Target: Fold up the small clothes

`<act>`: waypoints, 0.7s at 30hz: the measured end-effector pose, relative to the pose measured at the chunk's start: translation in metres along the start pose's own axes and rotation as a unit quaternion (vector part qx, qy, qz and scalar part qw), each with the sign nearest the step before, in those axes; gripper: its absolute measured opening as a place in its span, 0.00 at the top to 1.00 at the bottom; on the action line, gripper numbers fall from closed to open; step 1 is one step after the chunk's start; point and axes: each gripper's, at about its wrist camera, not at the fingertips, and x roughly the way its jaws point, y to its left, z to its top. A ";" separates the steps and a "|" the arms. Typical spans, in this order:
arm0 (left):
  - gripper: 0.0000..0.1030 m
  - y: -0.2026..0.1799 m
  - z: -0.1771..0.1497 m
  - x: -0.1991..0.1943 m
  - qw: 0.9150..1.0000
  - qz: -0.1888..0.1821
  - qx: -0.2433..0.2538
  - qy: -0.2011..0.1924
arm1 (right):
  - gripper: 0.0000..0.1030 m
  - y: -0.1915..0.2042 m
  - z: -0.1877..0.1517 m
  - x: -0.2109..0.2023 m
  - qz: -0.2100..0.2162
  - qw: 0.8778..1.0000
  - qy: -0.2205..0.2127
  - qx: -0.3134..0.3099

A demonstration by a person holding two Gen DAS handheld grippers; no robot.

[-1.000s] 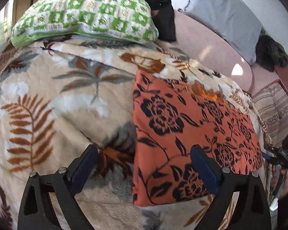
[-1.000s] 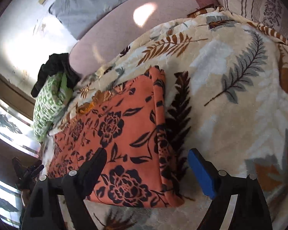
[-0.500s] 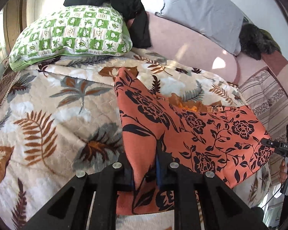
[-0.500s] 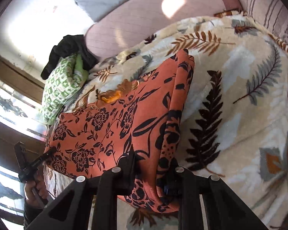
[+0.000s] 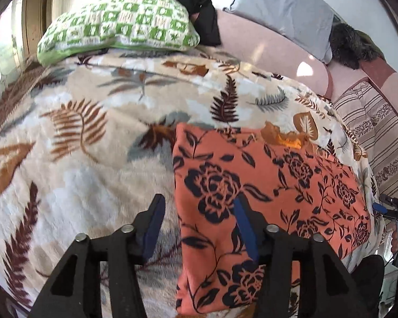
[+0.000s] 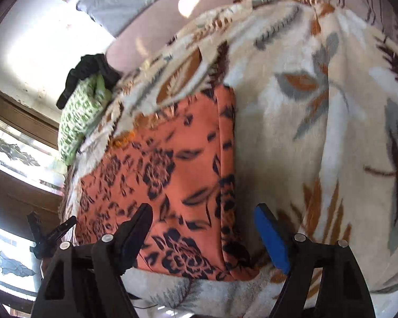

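Observation:
An orange garment with black flowers [image 5: 254,193] lies folded flat on the leaf-print blanket [image 5: 92,164]. My left gripper [image 5: 199,225] is open above the garment's left edge, one finger over the blanket and one over the cloth. The garment also shows in the right wrist view [image 6: 172,180], near the bed's front edge. My right gripper [image 6: 207,235] is open above the garment's right folded edge and holds nothing. The right gripper also shows at the far right of the left wrist view [image 5: 392,209].
A green-and-white checked pillow [image 5: 119,26] with black clothing [image 5: 196,2] on it lies at the head of the bed. A grey pillow [image 5: 281,10] leans on the pink headboard [image 5: 265,50]. A striped cushion [image 5: 376,129] is at the right.
Both grippers were shut on the garment's edges half a second ago. Both have since opened and let it go, and the garment now lies flatter and nearer the front edge.

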 end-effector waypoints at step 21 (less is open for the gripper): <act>0.58 0.007 0.043 0.093 0.999 -0.009 0.021 0.031 | 0.32 0.001 0.072 0.080 -0.083 0.996 0.001 -0.042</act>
